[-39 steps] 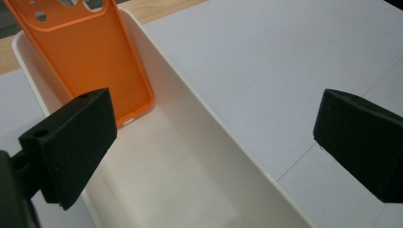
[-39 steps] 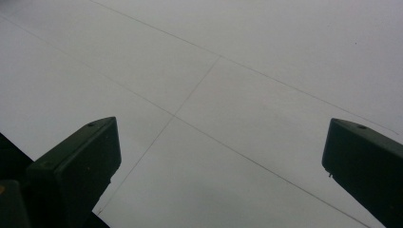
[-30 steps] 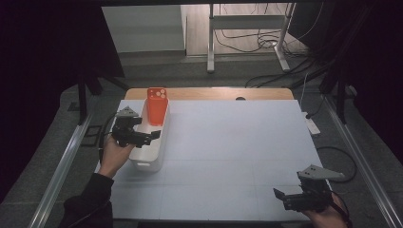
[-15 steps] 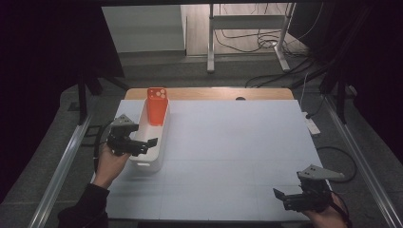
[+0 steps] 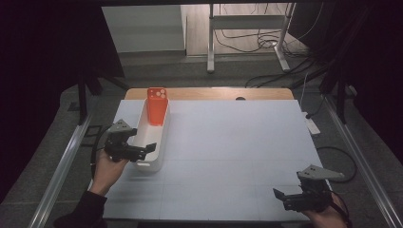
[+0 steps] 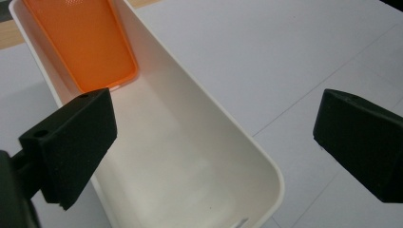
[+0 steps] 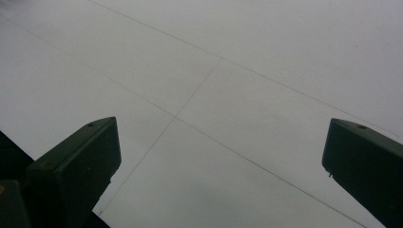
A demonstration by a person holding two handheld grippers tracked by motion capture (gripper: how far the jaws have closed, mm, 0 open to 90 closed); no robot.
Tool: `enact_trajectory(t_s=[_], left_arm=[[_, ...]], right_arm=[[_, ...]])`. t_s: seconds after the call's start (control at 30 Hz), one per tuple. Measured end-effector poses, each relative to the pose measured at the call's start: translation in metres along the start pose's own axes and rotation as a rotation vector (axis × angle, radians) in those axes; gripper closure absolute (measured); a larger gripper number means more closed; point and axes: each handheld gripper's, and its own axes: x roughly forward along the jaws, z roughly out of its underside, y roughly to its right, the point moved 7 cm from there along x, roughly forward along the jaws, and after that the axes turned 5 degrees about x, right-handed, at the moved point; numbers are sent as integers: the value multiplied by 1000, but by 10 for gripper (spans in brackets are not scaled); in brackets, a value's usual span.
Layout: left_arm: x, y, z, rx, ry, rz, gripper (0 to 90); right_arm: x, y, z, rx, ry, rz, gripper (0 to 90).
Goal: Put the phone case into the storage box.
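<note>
A long white tray [image 5: 159,142] lies at the left of the white table, its length running away from me. An orange phone case [image 5: 157,107] leans upright in its far end; the case [image 6: 83,45] also appears at the top of the left gripper view. My left gripper [image 5: 144,151] hangs open above the tray's near end, and the empty tray floor [image 6: 180,166] shows between its jaws [image 6: 214,137]. My right gripper [image 5: 281,197] is open low over the table near the front right, with bare table surface between its jaws [image 7: 221,161].
A wooden strip [image 5: 209,93] edges the table's far side. Metal rails [image 5: 66,156] run along both sides. Cables and a stand's legs [image 5: 247,42] lie on the floor beyond. The white table top [image 5: 237,142] stretches between the two grippers.
My left gripper has drawn back along the tray toward its near end, still open. The right gripper has stayed put.
</note>
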Motion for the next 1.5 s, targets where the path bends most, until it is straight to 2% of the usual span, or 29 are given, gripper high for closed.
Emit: enact_trajectory(t_s=[0.57,1.5], left_arm=[[-12,8,7,-6,14,4,14],[-40,16,32,-31,25,-7,13]], right_arm=[[0,0,0,-2,-2,2,0],[0,-1,0,-6,-4,6,0]])
